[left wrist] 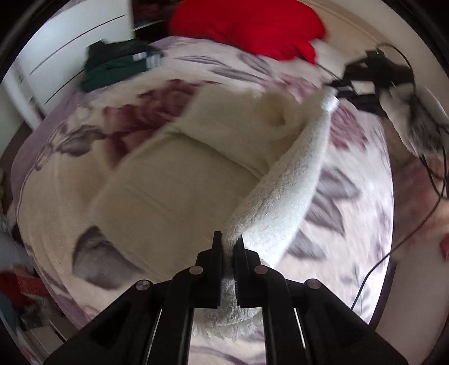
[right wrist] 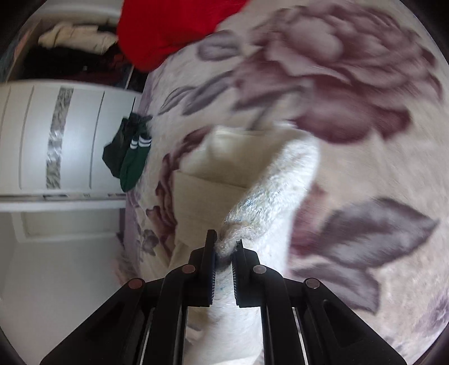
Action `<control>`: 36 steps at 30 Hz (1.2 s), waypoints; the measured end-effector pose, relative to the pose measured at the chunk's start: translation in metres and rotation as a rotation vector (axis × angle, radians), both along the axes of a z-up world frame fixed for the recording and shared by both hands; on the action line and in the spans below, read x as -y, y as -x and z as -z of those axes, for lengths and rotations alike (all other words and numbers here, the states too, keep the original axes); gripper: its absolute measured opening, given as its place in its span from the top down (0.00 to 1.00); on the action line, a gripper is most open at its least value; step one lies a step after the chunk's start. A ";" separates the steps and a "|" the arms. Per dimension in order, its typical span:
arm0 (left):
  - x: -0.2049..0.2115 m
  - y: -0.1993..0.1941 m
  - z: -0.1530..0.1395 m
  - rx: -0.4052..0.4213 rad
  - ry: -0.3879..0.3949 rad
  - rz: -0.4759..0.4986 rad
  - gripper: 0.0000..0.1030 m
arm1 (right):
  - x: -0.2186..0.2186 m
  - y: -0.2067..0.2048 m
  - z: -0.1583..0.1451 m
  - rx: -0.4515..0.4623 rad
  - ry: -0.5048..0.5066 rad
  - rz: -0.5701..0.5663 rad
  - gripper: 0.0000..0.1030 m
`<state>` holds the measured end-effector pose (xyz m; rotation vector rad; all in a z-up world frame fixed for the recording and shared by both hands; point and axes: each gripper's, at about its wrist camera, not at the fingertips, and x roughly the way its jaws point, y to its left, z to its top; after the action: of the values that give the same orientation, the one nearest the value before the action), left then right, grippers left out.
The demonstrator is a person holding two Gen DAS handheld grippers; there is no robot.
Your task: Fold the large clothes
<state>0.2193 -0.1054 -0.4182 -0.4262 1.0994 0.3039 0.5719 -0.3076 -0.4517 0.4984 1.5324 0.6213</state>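
A cream fluffy garment (left wrist: 179,171) lies on the flowered bedspread (left wrist: 70,174), partly folded. My left gripper (left wrist: 228,245) is shut on one end of its raised edge, a white fuzzy strip (left wrist: 291,179) that runs up to the right. My right gripper (left wrist: 341,85) shows at the far end of that strip, holding it. In the right wrist view my right gripper (right wrist: 226,247) is shut on the fuzzy edge (right wrist: 269,196), with the rest of the garment (right wrist: 213,179) lying below it on the bedspread (right wrist: 364,157).
A red garment (left wrist: 247,25) lies at the far side of the bed and a dark green one (left wrist: 118,64) at its left edge, also in the right wrist view (right wrist: 132,157). A white wardrobe (right wrist: 56,134) stands beside the bed. A black cable (left wrist: 393,247) hangs at right.
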 end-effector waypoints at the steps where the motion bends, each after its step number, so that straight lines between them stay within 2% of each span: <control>1: -0.016 0.001 0.003 0.009 0.008 -0.026 0.96 | -0.017 -0.003 -0.003 0.005 0.013 -0.010 0.90; 5: -0.089 0.002 0.036 0.023 0.041 -0.127 0.96 | -0.123 -0.016 -0.005 0.038 0.098 -0.075 0.90; 6: -0.102 0.003 0.046 0.021 0.060 -0.144 0.96 | -0.161 -0.018 0.000 0.051 0.141 -0.109 0.90; 10: -0.151 0.009 0.090 -0.015 0.105 -0.204 0.96 | -0.250 -0.016 0.029 0.102 0.283 -0.202 0.90; 13: -0.181 0.015 0.123 -0.041 0.139 -0.243 0.96 | -0.289 -0.011 0.055 0.108 0.335 -0.223 0.90; 19: -0.215 0.021 0.172 -0.053 0.268 -0.279 0.94 | -0.343 -0.006 0.102 0.131 0.448 -0.266 0.90; 22: -0.230 0.034 0.178 -0.028 0.385 -0.305 0.87 | -0.352 -0.005 0.116 0.128 0.470 -0.266 0.90; 23: -0.238 0.044 0.176 -0.007 0.448 -0.313 0.85 | -0.353 -0.004 0.117 0.125 0.471 -0.278 0.86; 24: -0.244 0.053 0.172 0.002 0.478 -0.323 0.81 | -0.352 -0.003 0.114 0.126 0.458 -0.284 0.76; 25: -0.250 0.064 0.168 -0.006 0.493 -0.339 0.69 | -0.349 -0.001 0.109 0.113 0.427 -0.281 0.68; 26: -0.255 0.073 0.165 -0.023 0.499 -0.343 0.55 | -0.344 0.000 0.104 0.091 0.386 -0.278 0.53; 27: -0.257 0.079 0.164 -0.035 0.505 -0.340 0.33 | -0.337 0.004 0.095 0.061 0.335 -0.271 0.41; 29: -0.263 0.089 0.157 -0.021 0.531 -0.310 0.32 | -0.317 0.014 0.072 0.047 0.247 -0.225 0.31; 31: -0.269 0.090 0.148 -0.009 0.547 -0.264 0.32 | -0.288 0.031 0.044 0.067 0.201 -0.169 0.31; 33: -0.276 0.082 0.141 0.004 0.549 -0.221 0.32 | -0.251 0.054 0.021 0.100 0.219 -0.094 0.30; 36: -0.278 0.054 0.128 0.001 0.529 -0.122 0.32 | -0.195 0.095 0.009 0.090 0.285 0.009 0.30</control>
<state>0.1652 0.1721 -0.5459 -0.9658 1.1506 0.1146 0.4772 -0.1123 -0.4603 0.2568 1.5026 0.4041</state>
